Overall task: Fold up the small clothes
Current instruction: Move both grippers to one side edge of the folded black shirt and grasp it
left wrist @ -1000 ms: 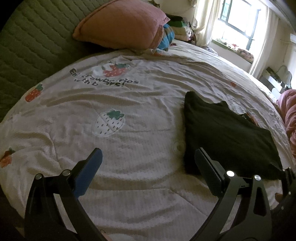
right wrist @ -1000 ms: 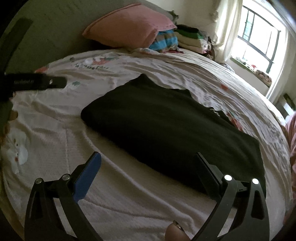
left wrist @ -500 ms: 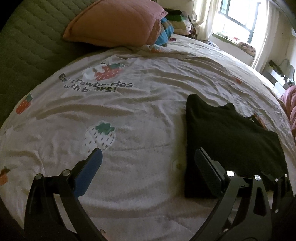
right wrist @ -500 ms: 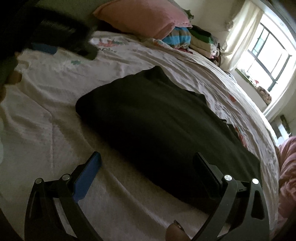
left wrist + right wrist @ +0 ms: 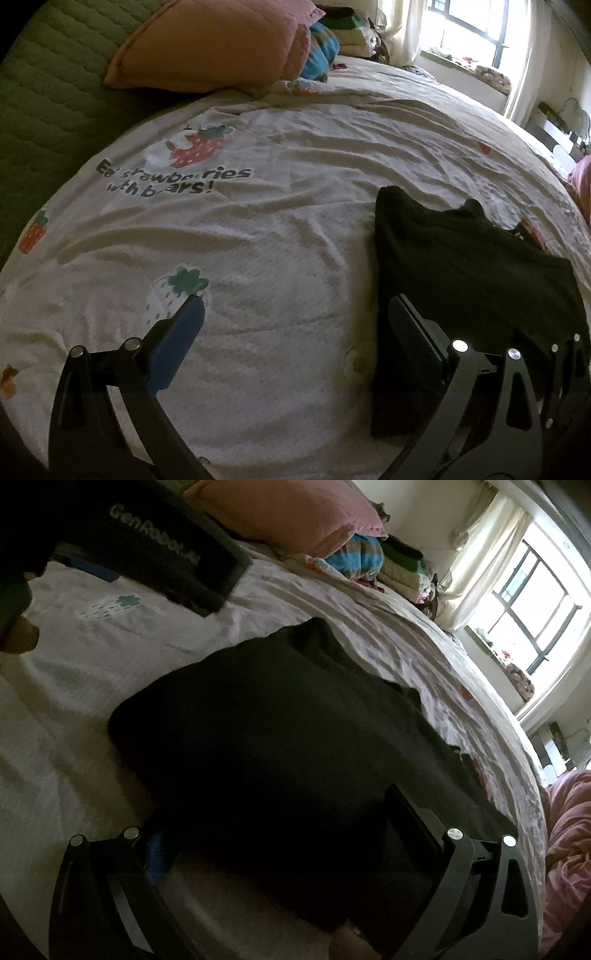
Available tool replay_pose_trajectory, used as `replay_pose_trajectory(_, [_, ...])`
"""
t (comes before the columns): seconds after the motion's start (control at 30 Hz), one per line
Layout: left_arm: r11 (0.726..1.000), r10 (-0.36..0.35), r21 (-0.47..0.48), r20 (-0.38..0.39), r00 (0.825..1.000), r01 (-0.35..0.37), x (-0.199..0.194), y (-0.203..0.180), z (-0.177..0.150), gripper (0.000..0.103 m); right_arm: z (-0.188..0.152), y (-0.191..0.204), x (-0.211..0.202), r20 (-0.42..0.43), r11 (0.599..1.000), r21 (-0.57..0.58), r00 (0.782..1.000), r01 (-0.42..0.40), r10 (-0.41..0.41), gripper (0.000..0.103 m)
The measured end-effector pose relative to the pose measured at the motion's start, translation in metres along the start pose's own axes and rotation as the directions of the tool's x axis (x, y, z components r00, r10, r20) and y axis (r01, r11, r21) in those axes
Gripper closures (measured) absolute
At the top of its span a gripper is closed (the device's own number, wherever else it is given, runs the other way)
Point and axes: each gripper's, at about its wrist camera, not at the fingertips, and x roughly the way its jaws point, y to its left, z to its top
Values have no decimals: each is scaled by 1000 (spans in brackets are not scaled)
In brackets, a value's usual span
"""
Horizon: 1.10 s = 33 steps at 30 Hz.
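Bedroom: bed (image 5: 295, 229), pillow (image 5: 207, 44), window (image 5: 532, 602)

Left gripper (image 5: 295, 310): black frame, two fingers (image 5: 413, 332). One finger carries a blue pad (image 5: 177, 339), the other a black pad. Silver round screw heads sit on each finger arm, behind the pads. Triangular cut-outs in the arms, behind the screws.

Right gripper (image 5: 280, 834): same black frame, blue pad (image 5: 157, 853) partly hidden, silver screws (image 5: 454, 833) behind the pads.

Left gripper body (image 5: 173, 557), seen from the right wrist: black block, grey lettering "GenRobot.AI" on its side.
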Motion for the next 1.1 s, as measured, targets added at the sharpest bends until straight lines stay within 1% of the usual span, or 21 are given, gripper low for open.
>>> replay_pose_trajectory(0.07, [1000,-14,-1,-5,1000,14,3,-2,3,10,3,-1,3,9,1000,3,1000,16,-16,6])
replay_pose_trajectory(0.13, [1000,-29,-5,-14,999,29,7,-5,6,10,4,-5,2,32,999,17,999,27,-27,11])
replay_pose_trajectory(0.17, [999,-34,-9,-19,999,34,9,-6,8,10,4,-7,0,43,999,24,999,26,-27,18])
replay_pose_trajectory(0.23, [998,-53,-25,-30,998,52,13,-8,14,10,4,-11,-5,71,999,36,997,28,-31,25])
replay_pose_trajectory(0.33, [993,-103,-59,-54,993,100,17,-12,23,10,3,-14,-16,121,998,45,991,50,-55,39])
replay_pose_trajectory(0.4, [983,-166,-88,-77,983,159,21,-17,30,10,1,-18,-24,154,997,56,986,53,-62,56])
replay_pose_trajectory(0.43, [978,-191,-99,-92,977,182,24,-20,32,10,-1,-20,-28,166,997,61,984,53,-63,61])
replay_pose_trajectory(0.47, [975,-207,-106,-101,973,197,26,-24,34,10,-3,-23,-31,179,996,68,982,50,-62,73])
replay_pose_trajectory(0.5, [973,-215,-112,-110,971,202,29,-26,35,10,-4,-24,-34,184,996,71,981,48,-60,78])
replay_pose_trajectory(0.6, [972,-221,-121,-156,963,204,42,-36,36,10,-9,-30,-40,199,997,77,979,30,-45,82])
replay_pose_trajectory(0.67, [961,-257,-153,-181,949,230,49,-40,36,10,-12,-35,-42,207,996,87,978,10,-27,82])
replay_pose_trajectory(0.73, [940,-314,-202,-206,927,274,55,-43,34,10,-14,-38,-46,212,994,105,977,-4,-18,83])
replay_pose_trajectory(0.8, [929,-344,-214,-201,917,302,54,-47,33,10,-16,-44,-49,220,991,129,976,-23,-6,83])
replay_pose_trajectory(0.87, [924,-360,-205,-178,916,323,48,-54,33,12,-19,-48,-54,227,987,155,974,-43,6,84])
replay_pose_trajectory(0.9, [917,-376,-211,-170,911,339,45,-57,34,25,-21,-53,-57,231,983,174,973,-50,9,84])
replay_pose_trajectory(0.93, [909,-392,-219,-165,905,354,43,-60,34,35,-22,-56,-59,235,981,188,972,-54,9,84])
replay_pose_trajectory(0.97, [896,-420,-229,-159,893,381,39,-64,34,50,-23,-60,-60,239,978,200,971,-56,7,84])
replay_pose_trajectory(1.0, [893,-429,-224,-154,890,391,35,-68,34,62,-25,-63,-63,244,976,210,970,-60,7,84])
replay_pose_trajectory(1.03, [895,-430,-202,-146,891,398,29,-75,35,69,-26,-64,-66,249,975,214,969,-62,7,85])
replay_pose_trajectory(1.07, [898,-428,-183,-141,893,401,24,-80,36,79,-28,-65,-69,255,975,215,967,-60,4,85])
replay_pose_trajectory(1.1, [902,-422,-160,-130,898,401,17,-86,37,83,-30,-67,-72,262,974,220,965,-57,-3,85])
